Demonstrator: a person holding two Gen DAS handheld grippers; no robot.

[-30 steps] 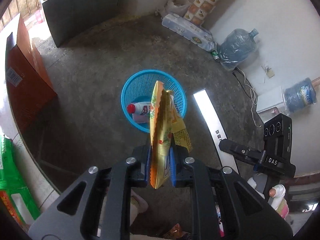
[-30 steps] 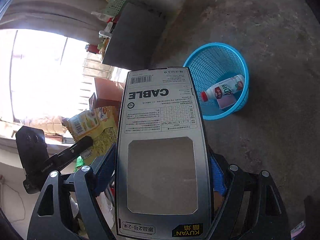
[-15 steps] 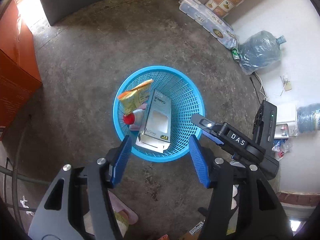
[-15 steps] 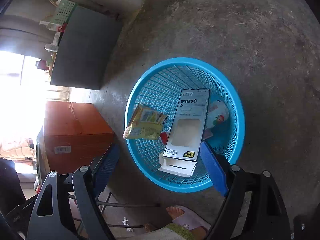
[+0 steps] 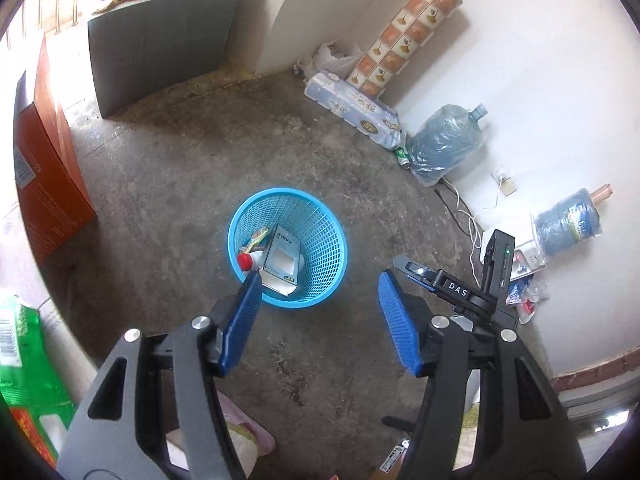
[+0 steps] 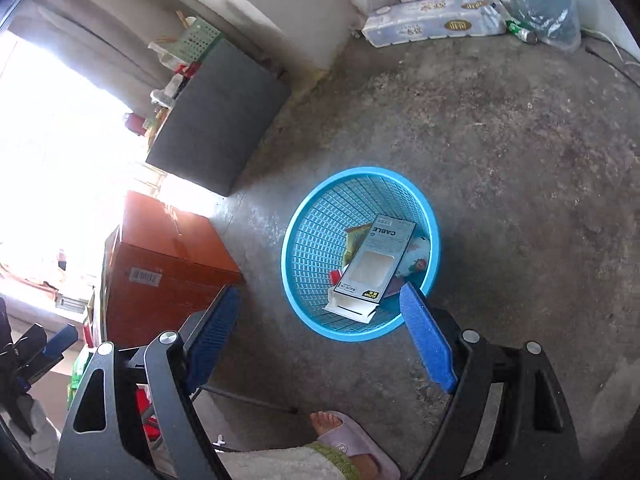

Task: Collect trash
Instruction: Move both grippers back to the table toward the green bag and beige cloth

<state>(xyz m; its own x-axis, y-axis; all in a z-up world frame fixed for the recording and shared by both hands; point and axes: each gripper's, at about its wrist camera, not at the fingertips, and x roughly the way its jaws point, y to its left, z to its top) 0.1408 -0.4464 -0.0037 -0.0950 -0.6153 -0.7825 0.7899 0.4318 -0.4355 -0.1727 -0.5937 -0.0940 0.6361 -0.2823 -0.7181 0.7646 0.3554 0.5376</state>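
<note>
A blue mesh waste basket (image 5: 320,236) stands on the concrete floor; it also shows in the right wrist view (image 6: 308,248). Inside lie a white cable box (image 5: 282,258) (image 6: 374,258), a yellow snack bag (image 5: 256,236) (image 6: 354,240) and a white bottle with a red cap (image 5: 248,259) (image 6: 416,258). My left gripper (image 5: 318,284) is open and empty, above and in front of the basket. My right gripper (image 6: 320,300) is open and empty, held above the basket's near side. The right gripper's body (image 5: 472,284) shows in the left wrist view.
An orange carton (image 5: 44,184) (image 6: 160,264) stands left. A grey cabinet (image 5: 156,40) (image 6: 216,120) is at the back. Toilet-paper packs (image 5: 352,100) (image 6: 432,20), water jugs (image 5: 448,144) and cables (image 5: 468,216) line the wall. The person's slippered foot (image 6: 352,440) is below.
One second ago the left gripper held the snack bag and the right the cable box. Both were let go into the basket. Both grippers have since risen away from it, open.
</note>
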